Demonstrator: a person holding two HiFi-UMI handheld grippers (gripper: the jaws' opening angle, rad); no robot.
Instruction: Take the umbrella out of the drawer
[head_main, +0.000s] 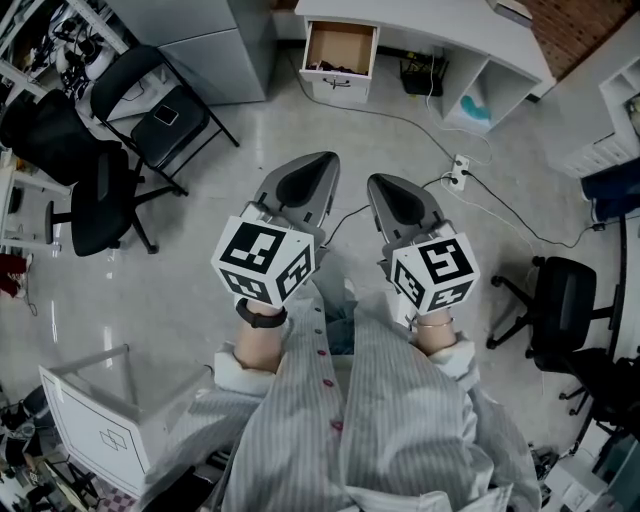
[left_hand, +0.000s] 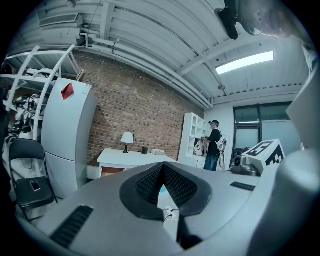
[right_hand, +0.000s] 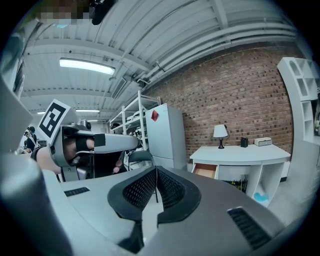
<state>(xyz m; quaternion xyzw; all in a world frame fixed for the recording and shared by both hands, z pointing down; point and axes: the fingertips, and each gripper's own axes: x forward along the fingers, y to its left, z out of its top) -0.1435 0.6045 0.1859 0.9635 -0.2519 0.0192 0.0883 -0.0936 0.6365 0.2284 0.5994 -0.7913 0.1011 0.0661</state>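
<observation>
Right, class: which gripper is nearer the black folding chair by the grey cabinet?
Left. In the head view the folding chair stands up-left of the left gripper; the right gripper lies on the left gripper's far side, further away.

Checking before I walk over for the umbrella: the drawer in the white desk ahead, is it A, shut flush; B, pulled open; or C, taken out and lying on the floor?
B: in the head view the drawer of the white desk juts out with its brown inside showing, and the right gripper view shows it open under the desktop too.
</observation>
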